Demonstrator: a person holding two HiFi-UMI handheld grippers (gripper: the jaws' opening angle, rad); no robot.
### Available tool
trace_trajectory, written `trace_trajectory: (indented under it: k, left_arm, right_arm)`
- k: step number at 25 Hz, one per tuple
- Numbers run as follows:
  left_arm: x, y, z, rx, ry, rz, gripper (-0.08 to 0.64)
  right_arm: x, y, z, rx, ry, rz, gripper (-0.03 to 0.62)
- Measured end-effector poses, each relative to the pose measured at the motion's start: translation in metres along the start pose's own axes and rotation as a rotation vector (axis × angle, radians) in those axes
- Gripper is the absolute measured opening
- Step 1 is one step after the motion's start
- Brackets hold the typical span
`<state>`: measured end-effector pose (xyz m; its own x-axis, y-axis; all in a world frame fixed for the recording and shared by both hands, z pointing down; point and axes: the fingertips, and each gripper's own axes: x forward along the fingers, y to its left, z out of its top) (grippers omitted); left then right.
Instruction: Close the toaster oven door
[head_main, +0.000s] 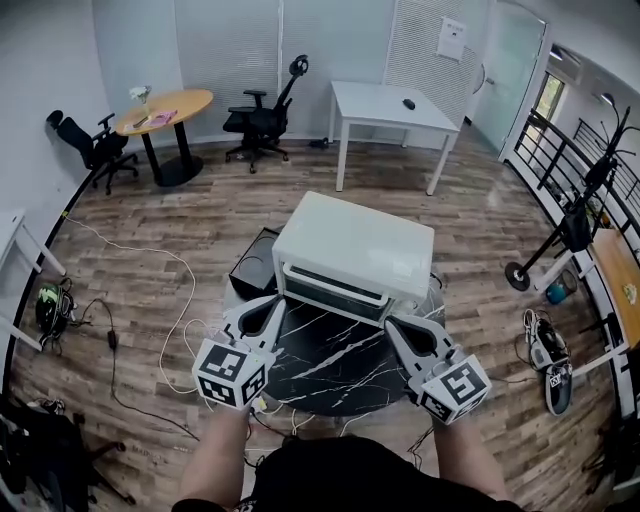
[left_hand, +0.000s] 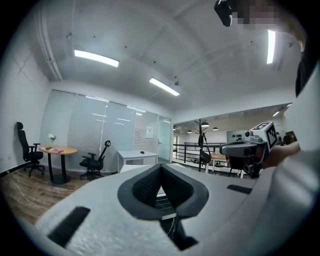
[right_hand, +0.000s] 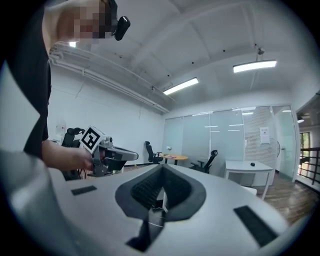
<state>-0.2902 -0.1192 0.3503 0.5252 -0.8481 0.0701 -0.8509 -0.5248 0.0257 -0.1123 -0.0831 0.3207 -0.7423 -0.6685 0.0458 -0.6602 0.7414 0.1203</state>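
Note:
A white toaster oven (head_main: 352, 245) stands on a round black marble table (head_main: 330, 375), its dark-windowed door (head_main: 335, 287) upright against the front. My left gripper (head_main: 271, 306) hovers just before the oven's lower left corner, jaws shut and empty. My right gripper (head_main: 394, 324) hangs at the lower right corner, also shut with nothing in it. In the left gripper view the closed pads (left_hand: 150, 185) meet at the middle, and the right gripper (left_hand: 227, 148) shows off to the side. The right gripper view shows its own pads (right_hand: 150, 187) together and the left gripper (right_hand: 131, 155) held by a hand.
A black box (head_main: 255, 265) sits on the wooden floor left of the table, with cables (head_main: 180, 300) trailing nearby. A white desk (head_main: 390, 105), a round wooden table (head_main: 165, 108) and office chairs (head_main: 262, 118) stand at the back. Shoes (head_main: 545, 350) lie at the right.

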Motion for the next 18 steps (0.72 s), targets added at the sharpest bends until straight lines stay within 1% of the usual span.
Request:
trace_trajectory:
  k: [5,12,18]
  left_arm:
    - [0.014,-0.008,-0.002,0.023,0.014,0.013,0.003]
    - [0.023,-0.012,-0.008,0.011,0.032,0.015,0.005]
    - [0.034,-0.014,-0.012,0.001,0.037,0.014,0.005]
  right_arm:
    - [-0.009,-0.022,-0.009,0.041,0.005,-0.010,0.003]
    - [-0.017,-0.032,-0.028,0.090,0.024,-0.009,0.003]
    - [-0.015,-0.040,-0.031,0.087,0.024,0.000,0.003]
